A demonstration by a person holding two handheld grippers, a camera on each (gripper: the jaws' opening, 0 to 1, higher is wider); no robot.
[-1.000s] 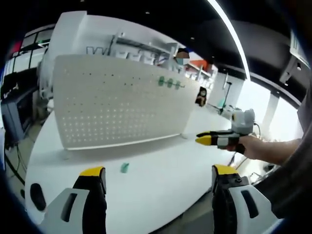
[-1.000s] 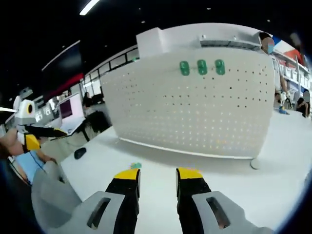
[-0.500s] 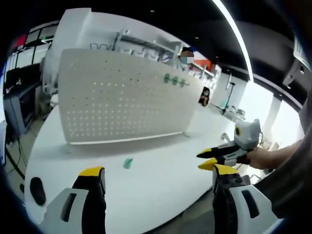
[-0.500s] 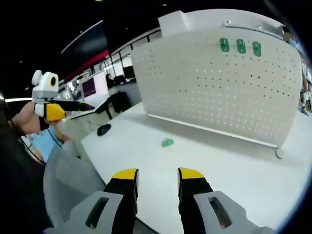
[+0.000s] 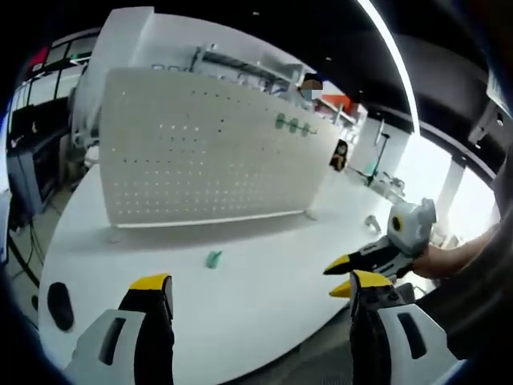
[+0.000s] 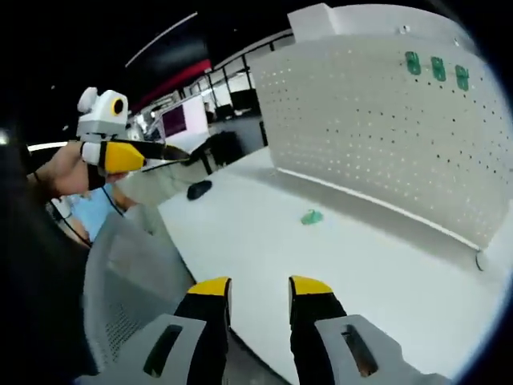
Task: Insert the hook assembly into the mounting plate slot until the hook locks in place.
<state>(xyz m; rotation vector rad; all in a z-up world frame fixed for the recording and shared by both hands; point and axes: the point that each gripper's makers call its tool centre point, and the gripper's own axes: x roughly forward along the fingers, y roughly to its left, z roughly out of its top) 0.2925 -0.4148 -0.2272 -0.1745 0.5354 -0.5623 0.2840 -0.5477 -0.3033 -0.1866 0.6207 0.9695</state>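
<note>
The small green hook assembly (image 5: 212, 258) lies alone on the white surface (image 5: 264, 281), in the middle of the left gripper view, in front of the upright mounting plate (image 5: 200, 152) full of holes. Three green hooks (image 6: 438, 68) sit at the upper right of the plate. The left gripper (image 5: 260, 285) is wide apart and holds nothing. The right gripper (image 6: 260, 287) is a little apart and holds nothing too.

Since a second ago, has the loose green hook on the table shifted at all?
Cannot tell for sure, but likely no. The green hook lies on the white table in front of the pegboard, about as before; the whole picture shifted, so the cameras moved.
</note>
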